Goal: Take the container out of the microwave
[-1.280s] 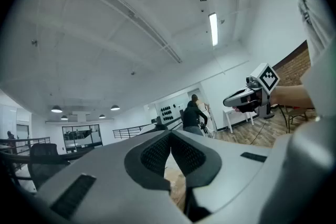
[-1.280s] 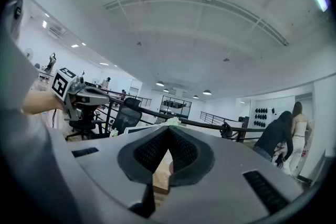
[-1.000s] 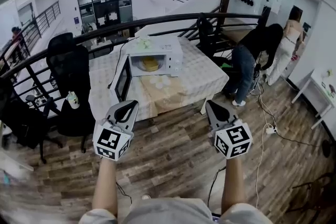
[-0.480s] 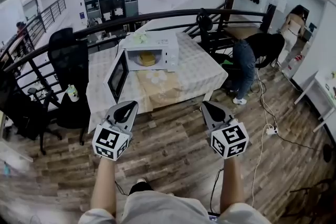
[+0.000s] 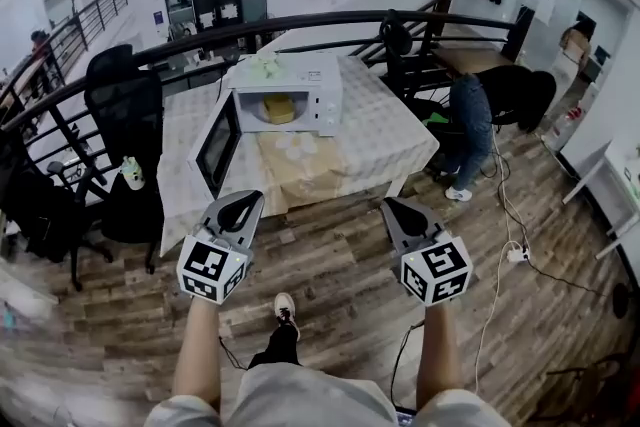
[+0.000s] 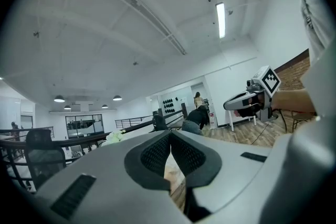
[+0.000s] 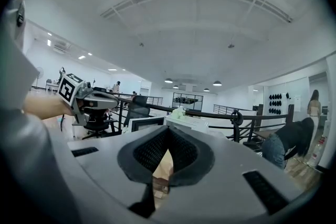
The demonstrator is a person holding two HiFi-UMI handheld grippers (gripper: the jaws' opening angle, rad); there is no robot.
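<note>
You hold your left gripper (image 5: 240,207) and right gripper (image 5: 396,209) side by side over the wooden floor (image 5: 330,265), well apart from the bench (image 5: 385,140). Both sets of fingers are pressed together, gripping nothing. The yellow container (image 5: 280,108) sits inside the microwave (image 5: 325,93), whose door (image 5: 215,143) stands open.

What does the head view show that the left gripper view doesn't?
Only the head view shows the yellow container inside the microwave, whose door hangs open. Only the left gripper view shows the ceiling strip light and the left tool close up, its jaws shut on nothing. Both show the right tool and a person bending over.
</note>
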